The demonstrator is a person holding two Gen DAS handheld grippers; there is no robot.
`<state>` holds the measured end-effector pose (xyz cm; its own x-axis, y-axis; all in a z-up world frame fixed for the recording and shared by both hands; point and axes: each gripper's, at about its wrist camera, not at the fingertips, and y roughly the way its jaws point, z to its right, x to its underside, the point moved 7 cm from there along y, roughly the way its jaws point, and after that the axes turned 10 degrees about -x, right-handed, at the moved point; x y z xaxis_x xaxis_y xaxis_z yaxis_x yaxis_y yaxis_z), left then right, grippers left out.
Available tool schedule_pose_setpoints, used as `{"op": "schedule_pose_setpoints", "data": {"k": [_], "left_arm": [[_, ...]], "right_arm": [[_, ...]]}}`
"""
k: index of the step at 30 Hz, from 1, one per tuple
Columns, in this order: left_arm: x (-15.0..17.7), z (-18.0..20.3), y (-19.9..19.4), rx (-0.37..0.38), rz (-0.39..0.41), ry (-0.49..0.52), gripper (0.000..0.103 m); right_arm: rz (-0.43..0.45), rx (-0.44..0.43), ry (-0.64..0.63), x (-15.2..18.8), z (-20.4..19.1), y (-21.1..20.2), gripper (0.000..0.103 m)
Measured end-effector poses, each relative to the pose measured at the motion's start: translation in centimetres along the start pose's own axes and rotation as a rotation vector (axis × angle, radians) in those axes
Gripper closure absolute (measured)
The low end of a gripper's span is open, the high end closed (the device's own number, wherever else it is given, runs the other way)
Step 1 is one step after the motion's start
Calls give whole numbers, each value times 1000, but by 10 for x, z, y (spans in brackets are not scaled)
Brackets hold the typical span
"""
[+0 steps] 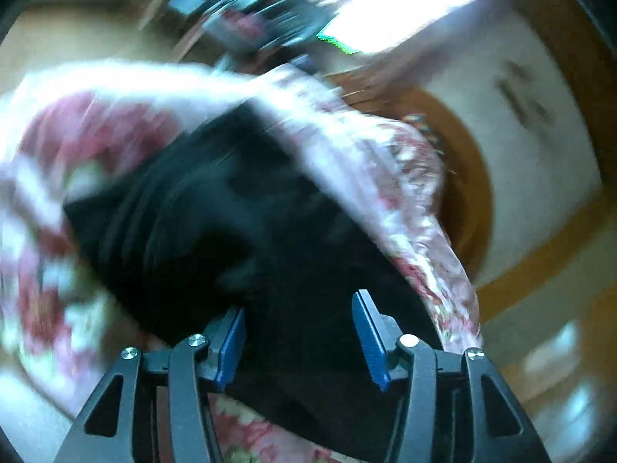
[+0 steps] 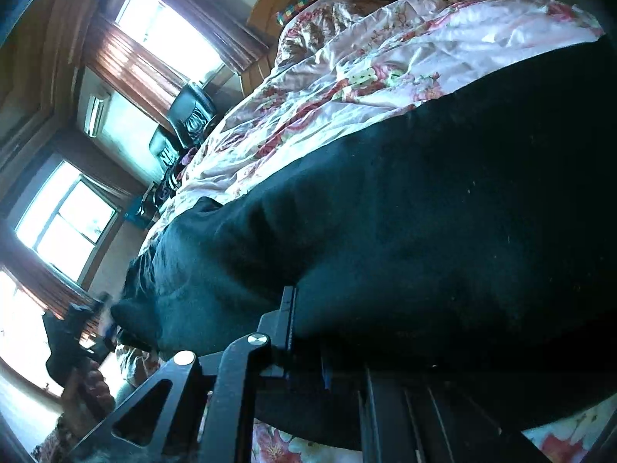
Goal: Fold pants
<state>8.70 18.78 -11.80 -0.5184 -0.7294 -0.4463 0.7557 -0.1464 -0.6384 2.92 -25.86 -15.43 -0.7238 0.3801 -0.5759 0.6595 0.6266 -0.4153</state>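
Left tongs (image 1: 299, 341) stand spread over the black pants (image 1: 239, 208), pads clear of the cloth. Pants lie on the floral bedspread (image 2: 347, 73), long axis from 7 to 2 o'clock. Right tongs (image 2: 304, 332) pinch their near edge.

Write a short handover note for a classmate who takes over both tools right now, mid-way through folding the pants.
Left tool: open, blue pads apart, nothing pinched; the pants lie just ahead of it.
Right tool: shut on the pants' near edge.
Pants: dark, spread on the floral bedspread, bunched at the far end in the right view.
Done: hard to judge; the left view is blurred.
Left: regrip with the left tool, finish and flatten the fold.
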Motion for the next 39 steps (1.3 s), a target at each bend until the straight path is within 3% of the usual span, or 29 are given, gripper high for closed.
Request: {"op": "schedule_pose_setpoints", "data": {"k": [4,9,13,15,16,17,19,22,25,30,36,39], "left_arm": [[0,-45,-2,18,-13,-124,50],[-17,-51,-13,82,98,-171,50],[-23,-61,-25,158,118,-220,51],[-24,-65,-31,135,118,-205,58],[-21,-64,-34,83,114,-173,62],[-18,-70,-38,42,109,-149,75],[-17,-75,-40,-15,95,-135,78],[-21,-71,-38,43,71,-177,84],[-28,-62,-42,70,80,-158,87],[-31,-52,-48,24,85,-83,90],[-53,-30,-79,98,138,-54,91],[-52,-41,-70,-23,125,8,91]], "right_arm": [[0,-6,21,1,4,1,93],[1,-9,24,0,6,1,93],[11,-35,67,0,9,-1,93],[18,-45,82,-1,10,-2,93],[18,-46,86,-1,11,-2,93],[18,-43,84,-1,11,-1,93],[14,-30,65,-1,8,-1,93],[7,-14,33,-2,5,-1,93],[9,-5,15,-2,3,-1,93],[7,10,-23,-7,-5,-3,93],[126,-72,-220,-36,-61,-43,93],[68,-43,-213,-23,-52,-37,93]]}}
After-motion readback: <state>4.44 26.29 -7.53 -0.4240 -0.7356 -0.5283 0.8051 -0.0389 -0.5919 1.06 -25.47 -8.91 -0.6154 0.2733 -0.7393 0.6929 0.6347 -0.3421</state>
